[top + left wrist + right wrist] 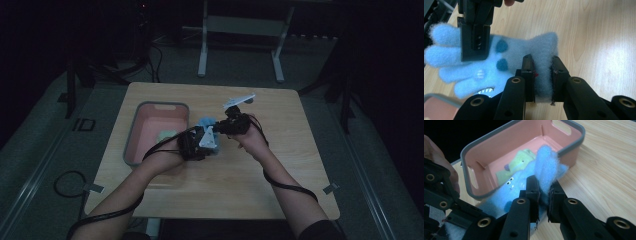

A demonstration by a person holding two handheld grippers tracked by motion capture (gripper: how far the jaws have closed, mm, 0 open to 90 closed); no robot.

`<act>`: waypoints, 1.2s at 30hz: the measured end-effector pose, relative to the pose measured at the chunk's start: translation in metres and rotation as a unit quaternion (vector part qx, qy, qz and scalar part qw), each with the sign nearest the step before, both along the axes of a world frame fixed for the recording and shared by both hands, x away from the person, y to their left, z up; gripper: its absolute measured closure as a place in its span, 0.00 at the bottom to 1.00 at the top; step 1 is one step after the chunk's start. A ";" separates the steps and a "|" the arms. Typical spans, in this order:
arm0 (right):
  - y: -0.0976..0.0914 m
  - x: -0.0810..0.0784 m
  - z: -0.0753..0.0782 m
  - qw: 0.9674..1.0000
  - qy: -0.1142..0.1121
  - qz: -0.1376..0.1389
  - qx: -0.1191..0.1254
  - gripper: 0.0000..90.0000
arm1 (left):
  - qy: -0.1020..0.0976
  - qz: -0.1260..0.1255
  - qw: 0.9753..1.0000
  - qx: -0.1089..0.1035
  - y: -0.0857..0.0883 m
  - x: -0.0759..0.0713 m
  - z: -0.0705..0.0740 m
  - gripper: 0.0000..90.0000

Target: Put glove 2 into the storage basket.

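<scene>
Blue fleece glove [519, 50] pinched by both grippers beside pink bin [571, 147].

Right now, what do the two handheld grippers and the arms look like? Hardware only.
Both the left gripper and the right gripper are black, with two flat-padded jaws on linkage arms with brass-coloured pivot bushings. Each carries a pale grey three-cornered plate on top and trails a black cable. Forearms are bare; a dark sleeve shows at the right elbow.

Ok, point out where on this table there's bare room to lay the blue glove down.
Bare wood lies right of the right gripper, out to the table edge, and along the near edge between the forearms. It is crowded at the left: the pink bin sits there, a green item inside, with both grippers clamping the blue glove beside it.
</scene>
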State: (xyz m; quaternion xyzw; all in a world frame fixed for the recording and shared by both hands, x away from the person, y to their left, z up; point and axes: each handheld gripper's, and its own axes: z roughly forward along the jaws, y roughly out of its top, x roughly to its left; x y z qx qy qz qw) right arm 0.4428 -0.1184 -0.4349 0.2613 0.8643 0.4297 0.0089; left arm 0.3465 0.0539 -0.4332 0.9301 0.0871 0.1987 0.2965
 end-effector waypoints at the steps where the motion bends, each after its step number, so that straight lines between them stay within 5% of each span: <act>1: 0.004 0.000 0.000 1.000 -0.001 0.003 -0.002 0.91 | -0.003 0.003 1.000 0.001 0.003 0.000 0.000 0.86; 12: 0.045 0.005 0.003 1.000 -0.008 0.025 0.000 0.91 | -0.003 0.029 1.000 0.003 0.040 -0.002 0.000 0.86; 26: 0.111 0.011 -0.007 0.998 0.009 0.057 0.006 0.91 | 0.012 0.071 0.997 0.009 0.097 -0.008 -0.008 0.86; 36: 0.129 0.017 -0.026 0.998 0.022 0.058 -0.007 0.91 | 0.038 0.076 0.996 0.007 0.110 0.001 -0.031 0.86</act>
